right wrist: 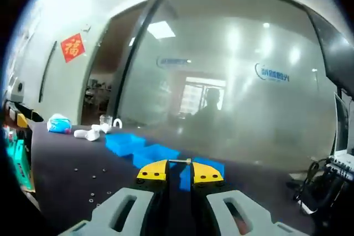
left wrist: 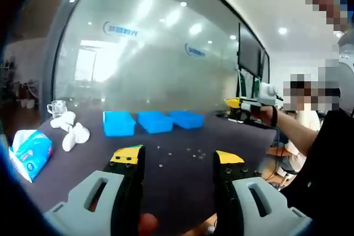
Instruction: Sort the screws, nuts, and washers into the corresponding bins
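A screw [right wrist: 180, 161] is pinched crosswise between the yellow tips of the right gripper [right wrist: 178, 173], whose jaws are drawn nearly together on it, and it hangs in the air above the row of three blue bins [right wrist: 130, 143]. In the right gripper view the nearest bin sits just behind the clamped tips, with the other two running off to the left of it along the dark table [right wrist: 61, 172]. In the left gripper view the same three bins [left wrist: 155, 121] stand side by side toward the far edge of the table [left wrist: 177, 183], and the loose small parts [left wrist: 194, 152] lie scattered on the tabletop in front of them, nearer the camera; they are too small to tell screws from nuts or washers. A few more small parts [right wrist: 94, 189] dot the table to the left of the bins in the right gripper view. The left gripper [left wrist: 178, 161] is held over the table in front of the bins with its jaws spread wide and nothing between them. To the left of the bins lie some white items [left wrist: 72, 131], a clear glass cup [left wrist: 56, 107] behind them, and a blue tissue pack [left wrist: 31, 151] nearer the table's front edge. Behind the bins stands a frosted glass wall [left wrist: 160, 59]. To the right of the bins in the left gripper view, the right gripper [left wrist: 243, 105] is held up in a person's hand [left wrist: 272, 115].
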The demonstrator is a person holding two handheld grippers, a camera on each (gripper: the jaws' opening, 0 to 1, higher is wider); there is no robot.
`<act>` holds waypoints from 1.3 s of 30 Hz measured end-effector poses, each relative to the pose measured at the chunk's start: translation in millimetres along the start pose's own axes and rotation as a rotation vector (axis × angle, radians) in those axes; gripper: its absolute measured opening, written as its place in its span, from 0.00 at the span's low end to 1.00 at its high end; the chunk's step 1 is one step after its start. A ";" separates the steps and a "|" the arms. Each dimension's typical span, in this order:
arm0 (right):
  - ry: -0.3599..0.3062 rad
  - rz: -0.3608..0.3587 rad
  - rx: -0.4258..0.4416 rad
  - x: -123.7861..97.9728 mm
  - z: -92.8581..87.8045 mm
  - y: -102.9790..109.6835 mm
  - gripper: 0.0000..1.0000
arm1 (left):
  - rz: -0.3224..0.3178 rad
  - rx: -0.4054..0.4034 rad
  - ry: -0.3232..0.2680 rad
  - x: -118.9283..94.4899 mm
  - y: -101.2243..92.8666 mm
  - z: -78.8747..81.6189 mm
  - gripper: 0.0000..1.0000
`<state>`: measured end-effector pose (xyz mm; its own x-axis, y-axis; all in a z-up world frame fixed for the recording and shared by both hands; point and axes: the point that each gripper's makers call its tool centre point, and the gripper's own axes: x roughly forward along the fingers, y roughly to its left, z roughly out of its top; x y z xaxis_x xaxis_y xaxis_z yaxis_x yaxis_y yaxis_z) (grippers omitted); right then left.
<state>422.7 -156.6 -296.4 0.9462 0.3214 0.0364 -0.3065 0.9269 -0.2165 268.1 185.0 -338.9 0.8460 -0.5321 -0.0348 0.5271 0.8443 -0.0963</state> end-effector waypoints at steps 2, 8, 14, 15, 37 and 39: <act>-0.006 -0.014 0.004 12.7 0.8 -5.8 0.11 | 0.001 -0.002 -0.001 -0.2 0.5 -0.5 0.48; 0.018 -0.046 0.040 49.1 -5.5 -18.6 0.11 | 0.007 -0.013 -0.004 -1.6 3.5 -2.9 0.48; 0.043 -0.110 0.097 95.2 -19.8 -37.8 0.11 | 0.016 -0.017 -0.007 -4.4 7.1 -3.2 0.48; 0.047 -0.115 0.094 99.9 -21.4 -39.0 0.11 | 0.018 -0.019 -0.008 -4.7 7.9 -3.3 0.48; 0.134 -0.148 0.073 188.8 -39.3 -51.8 0.12 | 0.049 -0.023 -0.021 -13.9 14.9 0.1 0.48; 0.141 -0.158 0.071 188.1 -42.4 -53.5 0.20 | 0.052 -0.025 -0.023 -15.3 15.4 0.5 0.48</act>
<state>621.4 -154.0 -319.3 0.9867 0.1452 -0.0734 -0.1548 0.9766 -0.1492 263.4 206.2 -339.4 0.8739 -0.4857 -0.0175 0.4805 0.8688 -0.1196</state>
